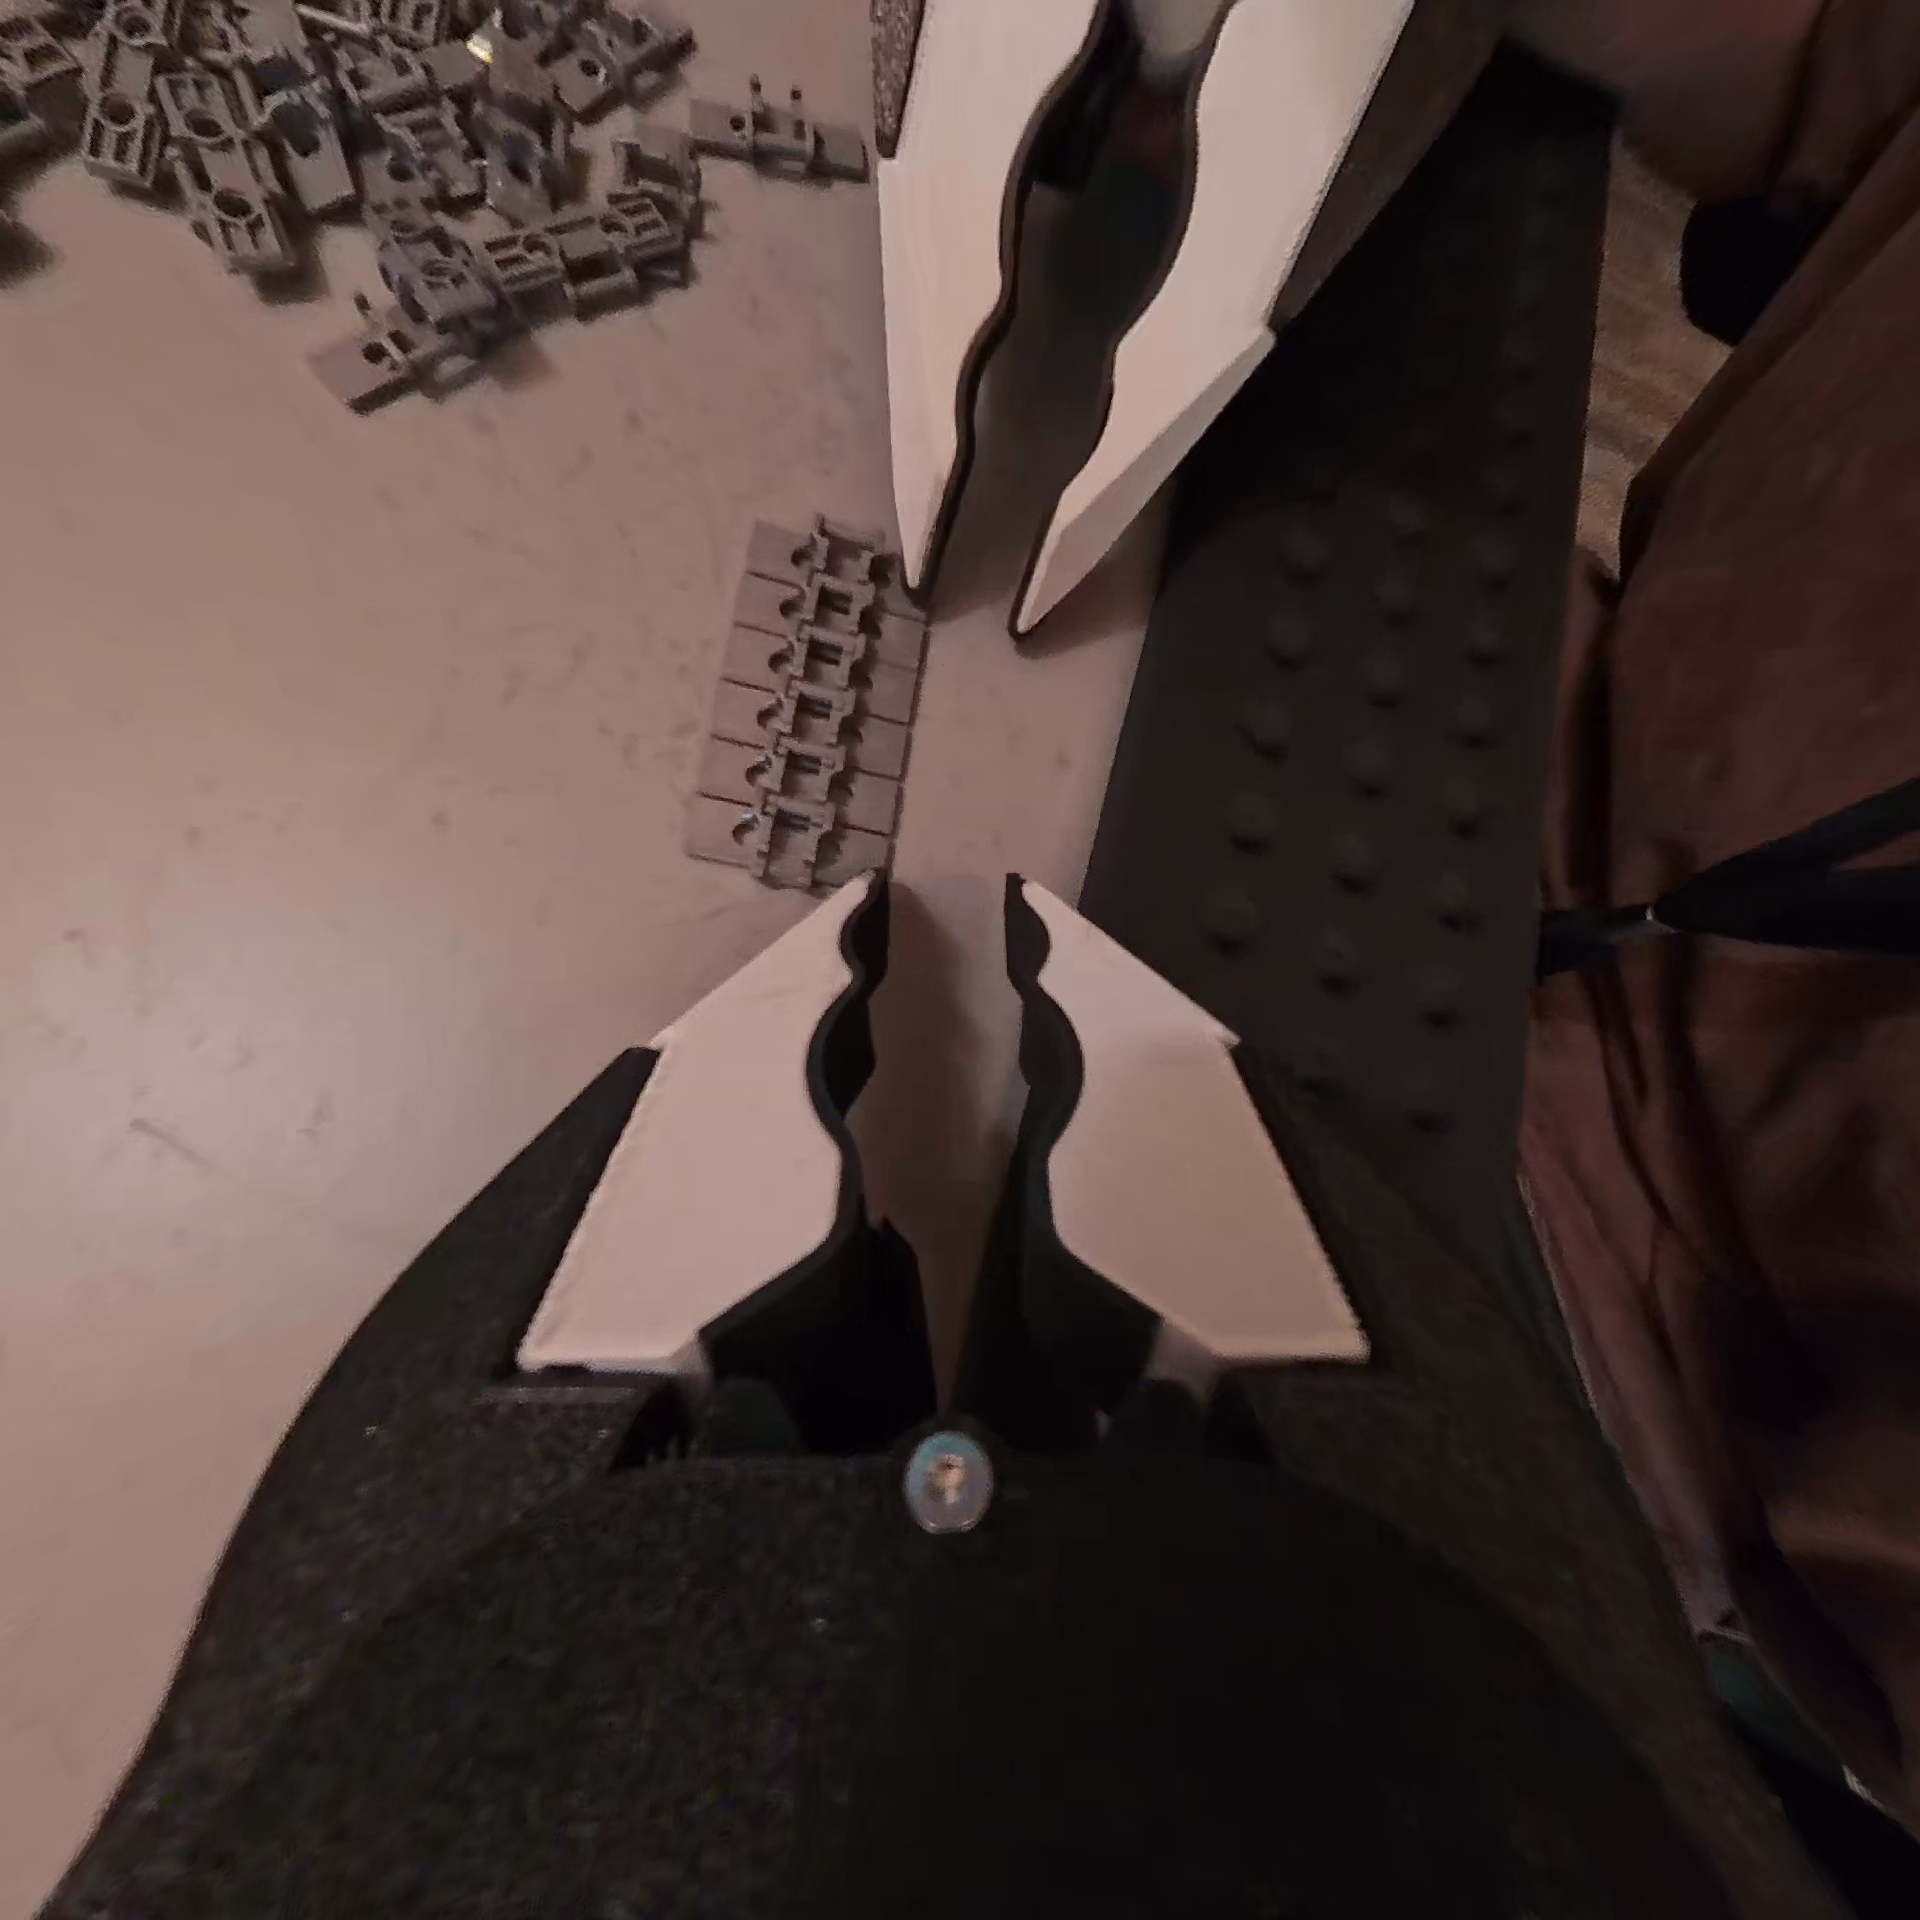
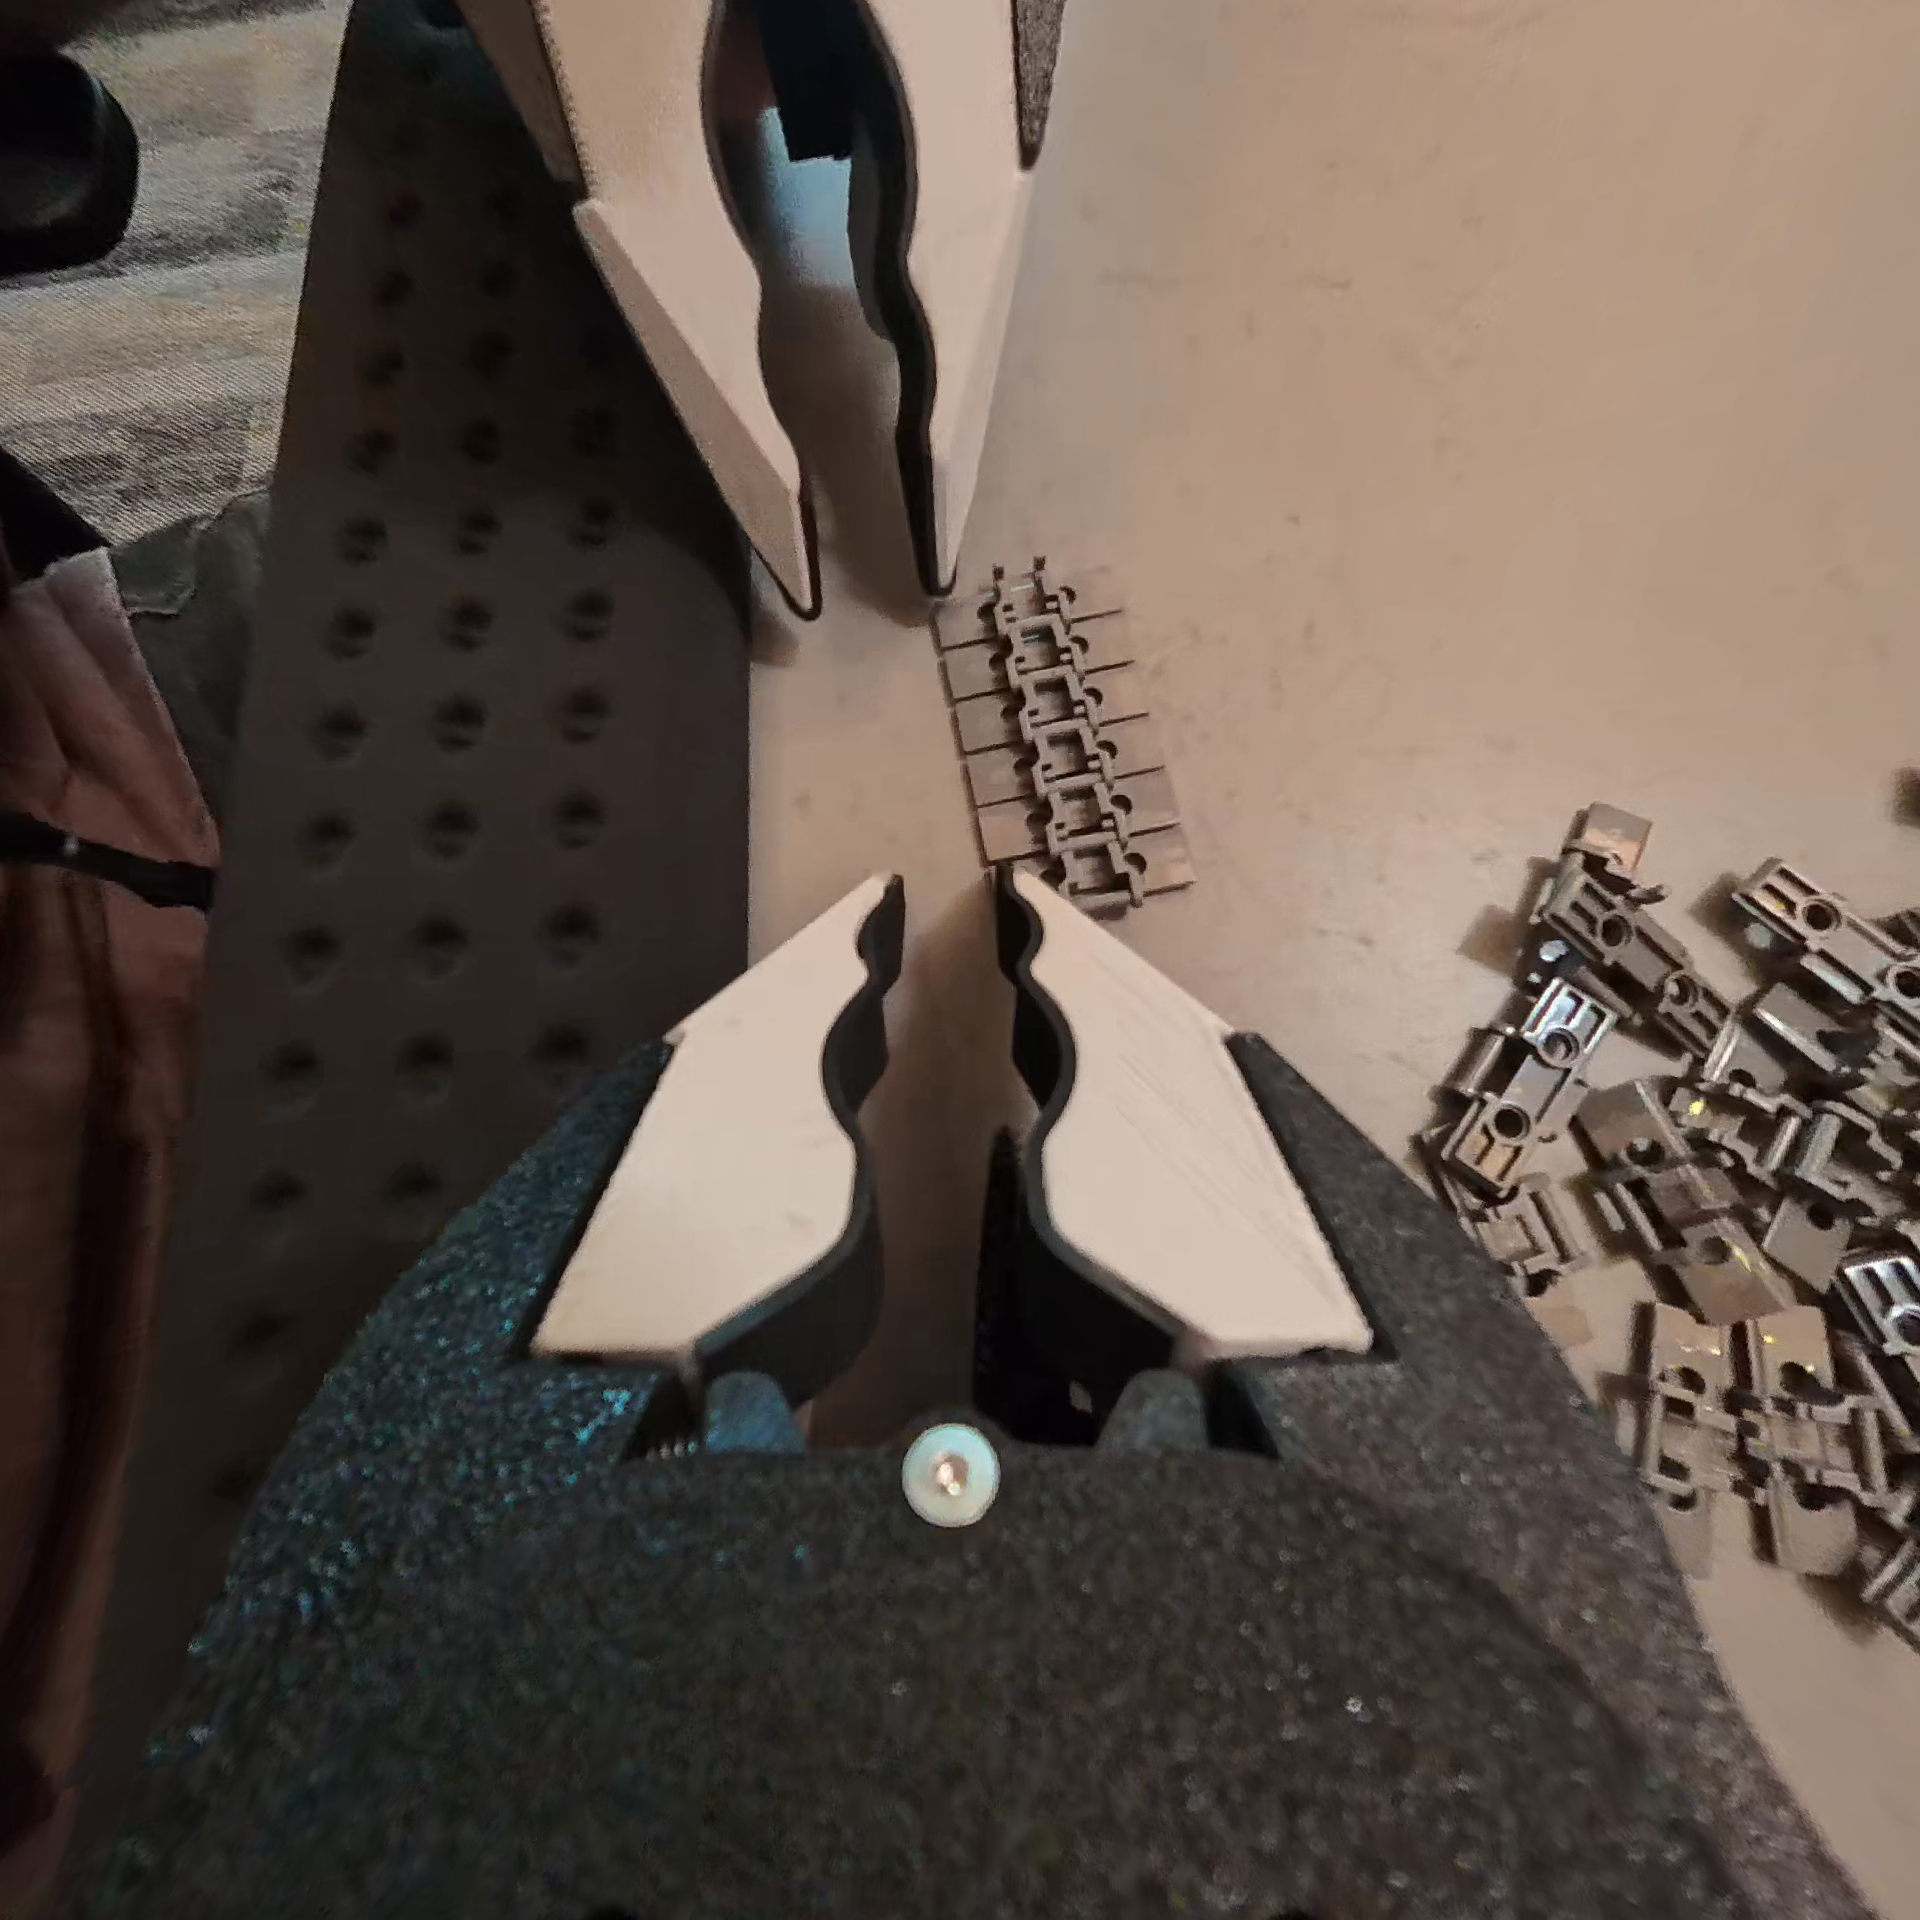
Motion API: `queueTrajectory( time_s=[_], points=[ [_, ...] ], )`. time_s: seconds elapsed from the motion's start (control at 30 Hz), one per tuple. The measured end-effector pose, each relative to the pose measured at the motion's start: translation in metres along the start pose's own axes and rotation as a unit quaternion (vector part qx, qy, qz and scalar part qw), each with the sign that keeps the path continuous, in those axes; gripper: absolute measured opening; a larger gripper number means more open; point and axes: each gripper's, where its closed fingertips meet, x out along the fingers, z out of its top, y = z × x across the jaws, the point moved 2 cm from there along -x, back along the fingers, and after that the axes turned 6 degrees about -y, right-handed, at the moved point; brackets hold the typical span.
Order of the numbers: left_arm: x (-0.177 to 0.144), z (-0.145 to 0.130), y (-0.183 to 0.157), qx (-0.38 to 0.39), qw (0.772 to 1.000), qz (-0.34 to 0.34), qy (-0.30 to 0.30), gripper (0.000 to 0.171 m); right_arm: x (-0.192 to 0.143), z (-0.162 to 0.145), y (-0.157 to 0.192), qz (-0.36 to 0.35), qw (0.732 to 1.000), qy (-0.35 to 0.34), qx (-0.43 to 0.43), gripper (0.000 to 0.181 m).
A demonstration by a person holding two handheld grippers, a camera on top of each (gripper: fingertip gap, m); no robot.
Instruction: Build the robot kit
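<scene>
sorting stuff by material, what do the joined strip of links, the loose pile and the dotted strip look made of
Joined strip of links: likely matte grey moulded plastic, judging by the even colour and crisp edges.
Loose pile: same link shapes, but bright glints; glossy plastic or metal, cannot tell.
Dotted strip: dark matte sheet with rows of round marks, possibly rubber or plastic.

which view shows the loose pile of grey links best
The right wrist view: the loose pile lies close, with single links distinct. The left wrist view shows the same pile farther off in its top corner, smaller and cut by the edge.
</scene>
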Motion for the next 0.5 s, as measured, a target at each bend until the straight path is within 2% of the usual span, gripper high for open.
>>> queueTrajectory(
  time_s=[0.27,0.5],
  points=[
    [0.002,-0.001,0.0,-0.009,1.0,-0.008,0.006,0.022,0.006,0.019,0.009,0.015,0.999,-0.03,-0.013,0.02],
    [0.002,-0.001,0.0,-0.006,1.0,-0.006,0.007,0.022,0.008,0.01,0.002,-0.007,1.0,-0.005,-0.016,0.019]
  ],
)
